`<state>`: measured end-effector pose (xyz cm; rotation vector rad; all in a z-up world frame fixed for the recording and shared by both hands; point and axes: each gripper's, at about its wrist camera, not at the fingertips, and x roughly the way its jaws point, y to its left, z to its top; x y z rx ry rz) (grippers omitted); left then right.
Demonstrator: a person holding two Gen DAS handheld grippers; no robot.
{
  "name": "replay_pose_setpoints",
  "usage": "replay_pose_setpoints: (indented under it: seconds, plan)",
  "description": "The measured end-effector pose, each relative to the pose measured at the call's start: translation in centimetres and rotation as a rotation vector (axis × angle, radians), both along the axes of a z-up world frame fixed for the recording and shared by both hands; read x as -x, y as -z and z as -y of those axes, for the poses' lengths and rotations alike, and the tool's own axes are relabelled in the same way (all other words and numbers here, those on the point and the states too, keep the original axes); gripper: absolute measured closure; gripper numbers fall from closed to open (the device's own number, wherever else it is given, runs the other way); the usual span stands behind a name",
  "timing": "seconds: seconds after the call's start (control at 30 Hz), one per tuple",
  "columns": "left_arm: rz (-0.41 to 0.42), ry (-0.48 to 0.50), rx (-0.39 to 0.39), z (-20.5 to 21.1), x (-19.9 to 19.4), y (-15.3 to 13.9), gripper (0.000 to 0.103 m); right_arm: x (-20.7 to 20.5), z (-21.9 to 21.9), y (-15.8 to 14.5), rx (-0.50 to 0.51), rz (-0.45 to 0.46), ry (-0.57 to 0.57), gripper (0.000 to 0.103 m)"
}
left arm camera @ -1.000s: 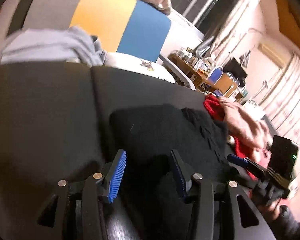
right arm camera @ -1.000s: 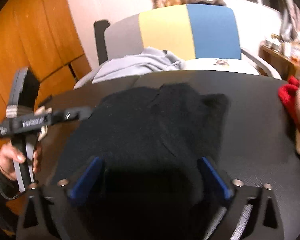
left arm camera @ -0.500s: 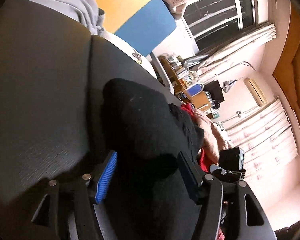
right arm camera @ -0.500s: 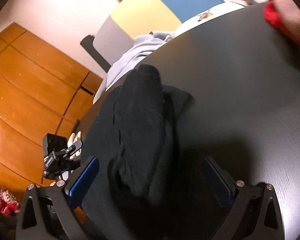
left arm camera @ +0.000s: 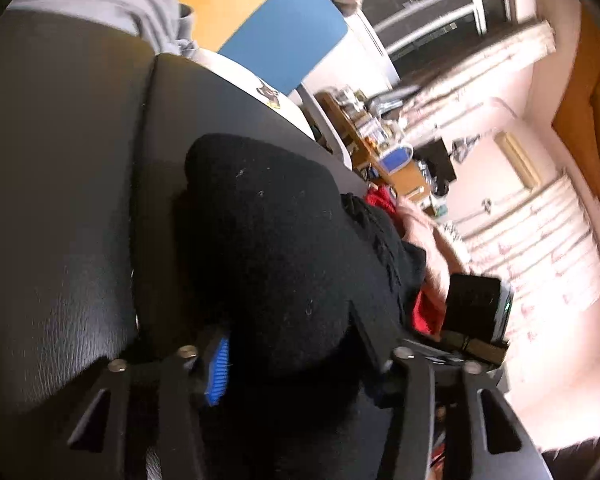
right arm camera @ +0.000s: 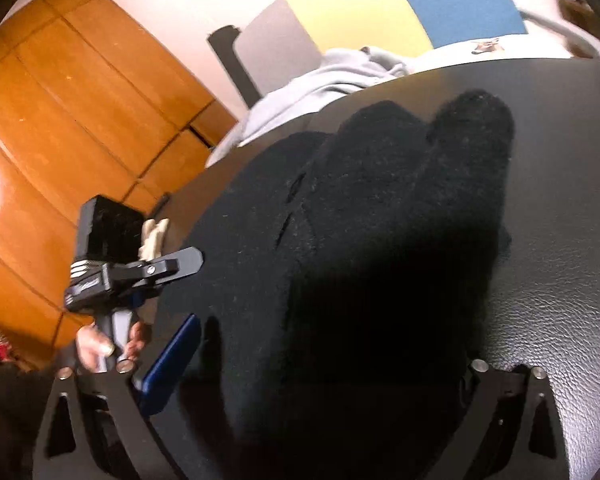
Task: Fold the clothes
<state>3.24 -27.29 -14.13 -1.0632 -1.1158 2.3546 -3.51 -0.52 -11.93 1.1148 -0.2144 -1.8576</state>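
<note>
Black garment (left arm camera: 284,248): we see it bunched up in a thick fold on the black tabletop (left arm camera: 60,208), piled high in the middle; in the right wrist view it spreads from the near edge up toward the far edge, ending in two rounded lobes.
Left gripper (left arm camera: 288,356): our fingers stand wide apart with the black bundle bulging up between them. The blue pad (left arm camera: 218,372) on one side touches the fabric; the other finger sits at the cloth's edge. We are spread, not clamped, and cannot tell whether the pads press in.
Right gripper (right arm camera: 312,364): also spread wide, we call it released. One blue finger (right arm camera: 172,364) shows beside the cloth's left side; the other is lost in deep shadow over the fabric.
Other gripper seen from the right wrist: the left gripper's body hangs off the tabletop's left edge, a hand (right arm camera: 108,344) wrapped round its handle.
Red cloth (left arm camera: 380,200): it lies just beyond the black garment toward the tabletop's right edge, with a pink cloth (left arm camera: 420,224) lying across it.
Grey garment (right arm camera: 332,76): draped past the far edge of the tabletop, in front of a chair back (right arm camera: 360,4) in grey, yellow and blue panels.
Wooden wall panels (right arm camera: 60,120): orange-brown, off beyond the left edge.
</note>
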Motion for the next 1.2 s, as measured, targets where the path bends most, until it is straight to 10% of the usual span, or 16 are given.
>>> replay_pose_setpoints:
  seconds: [0.17, 0.43, 0.87, 1.07, 1.2]
  plan:
    - [-0.036, -0.029, 0.028, -0.2, -3.0, -1.1, 0.069, 0.1, -2.1, 0.2, 0.002, 0.035, 0.116, 0.050]
    - [-0.083, -0.207, 0.088, 4.0, -11.6, -4.2, 0.071, -1.8, 2.3, 0.7, 0.118, 0.119, 0.026, 0.055]
    - [-0.263, -0.692, 0.278, 18.7, -28.1, -13.7, 0.072, -7.1, 30.2, -5.3, 0.331, 0.184, -0.468, 0.058]
    - [-0.178, -0.938, 0.314, 28.5, -34.0, -12.5, 0.072, -11.3, 44.6, -10.3, 0.354, 0.118, -0.692, 0.058]
    - [-0.006, -1.069, 0.187, 34.8, -36.2, -6.0, 0.071, -12.9, 51.9, -6.4, 0.160, 0.113, -0.720, 0.056]
